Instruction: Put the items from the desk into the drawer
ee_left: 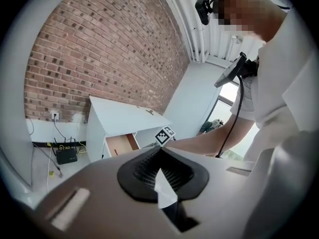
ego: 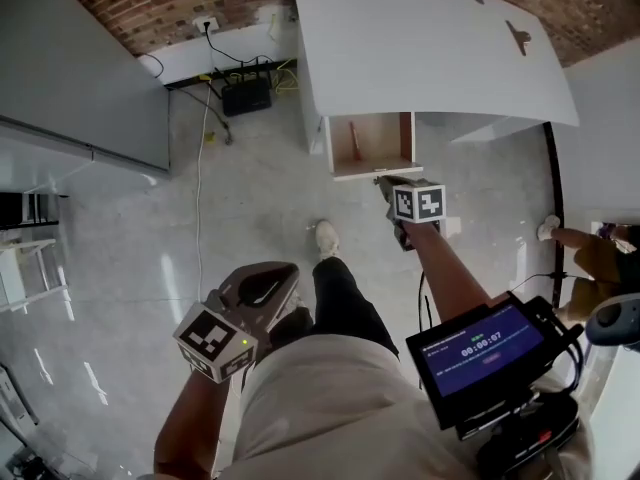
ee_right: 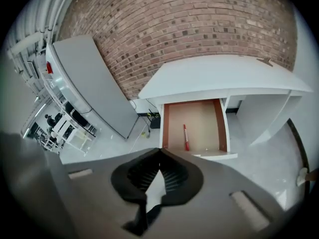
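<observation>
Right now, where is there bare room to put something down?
In the drawer, bare floor lies right of the red pen, with a narrower strip left of it. The desk top is bare except one small dark thing near its far right edge. Nowhere is crowded.

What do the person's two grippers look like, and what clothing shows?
Both the left gripper and right gripper have grey bodies with black ribbed pads. Each carries a white cube with black square markers. The person wears a pale short-sleeved top, dark trousers and a white shoe.
</observation>
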A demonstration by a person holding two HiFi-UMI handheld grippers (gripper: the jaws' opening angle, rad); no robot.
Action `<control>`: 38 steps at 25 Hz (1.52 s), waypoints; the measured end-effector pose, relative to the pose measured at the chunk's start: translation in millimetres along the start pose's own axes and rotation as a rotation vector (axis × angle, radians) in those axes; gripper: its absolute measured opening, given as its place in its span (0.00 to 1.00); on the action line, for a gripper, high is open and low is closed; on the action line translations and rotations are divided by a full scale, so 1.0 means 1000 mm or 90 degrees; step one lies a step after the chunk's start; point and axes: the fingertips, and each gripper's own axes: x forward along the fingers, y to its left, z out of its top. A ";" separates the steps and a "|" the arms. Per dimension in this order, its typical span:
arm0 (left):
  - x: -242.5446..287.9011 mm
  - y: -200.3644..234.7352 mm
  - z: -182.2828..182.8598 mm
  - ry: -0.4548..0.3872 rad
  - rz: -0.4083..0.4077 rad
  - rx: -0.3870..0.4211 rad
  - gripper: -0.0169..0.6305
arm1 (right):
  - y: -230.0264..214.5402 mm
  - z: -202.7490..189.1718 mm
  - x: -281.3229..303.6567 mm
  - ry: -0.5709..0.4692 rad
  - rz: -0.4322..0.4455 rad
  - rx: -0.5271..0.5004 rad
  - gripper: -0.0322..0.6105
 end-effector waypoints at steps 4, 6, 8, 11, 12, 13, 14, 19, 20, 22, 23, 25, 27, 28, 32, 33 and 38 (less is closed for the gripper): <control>-0.027 -0.011 0.003 -0.010 0.003 0.028 0.04 | 0.044 -0.010 -0.050 -0.029 0.018 -0.016 0.05; -0.036 -0.017 0.004 -0.017 0.006 0.038 0.04 | 0.064 -0.012 -0.073 -0.048 0.031 -0.027 0.05; -0.044 -0.025 0.003 -0.022 0.005 0.041 0.04 | 0.085 -0.016 -0.096 -0.065 0.043 -0.038 0.05; -0.060 -0.039 0.002 -0.026 0.001 0.043 0.04 | 0.126 -0.023 -0.126 -0.082 0.066 -0.069 0.05; -0.065 -0.043 0.002 -0.027 0.001 0.045 0.04 | 0.140 -0.024 -0.135 -0.087 0.078 -0.082 0.05; -0.069 -0.047 0.002 -0.028 0.000 0.047 0.04 | 0.154 -0.026 -0.144 -0.093 0.090 -0.097 0.05; -0.072 -0.052 0.002 -0.028 -0.001 0.051 0.04 | 0.167 -0.026 -0.155 -0.100 0.100 -0.114 0.05; -0.094 -0.068 0.000 -0.023 0.008 0.086 0.04 | 0.227 -0.029 -0.207 -0.139 0.125 -0.220 0.05; -0.099 -0.068 -0.002 -0.023 0.011 0.089 0.04 | 0.236 -0.030 -0.214 -0.145 0.127 -0.236 0.05; -0.106 -0.068 -0.004 -0.025 0.016 0.089 0.04 | 0.253 -0.030 -0.224 -0.157 0.129 -0.260 0.05; -0.109 -0.068 -0.005 -0.025 0.018 0.089 0.04 | 0.260 -0.031 -0.228 -0.162 0.131 -0.267 0.05; -0.114 -0.071 -0.007 -0.025 0.020 0.090 0.04 | 0.274 -0.034 -0.236 -0.170 0.137 -0.277 0.05; -0.118 -0.074 -0.012 -0.026 0.021 0.090 0.04 | 0.287 -0.039 -0.240 -0.175 0.143 -0.288 0.05; -0.121 -0.075 -0.014 -0.028 0.022 0.089 0.04 | 0.292 -0.041 -0.241 -0.176 0.146 -0.293 0.05; -0.127 -0.081 -0.014 -0.045 0.027 0.089 0.04 | 0.306 -0.042 -0.247 -0.184 0.157 -0.308 0.05; -0.128 -0.083 -0.014 -0.047 0.027 0.089 0.04 | 0.308 -0.042 -0.249 -0.186 0.158 -0.308 0.05; -0.135 -0.083 -0.019 -0.047 0.030 0.084 0.04 | 0.315 -0.042 -0.255 -0.194 0.164 -0.292 0.05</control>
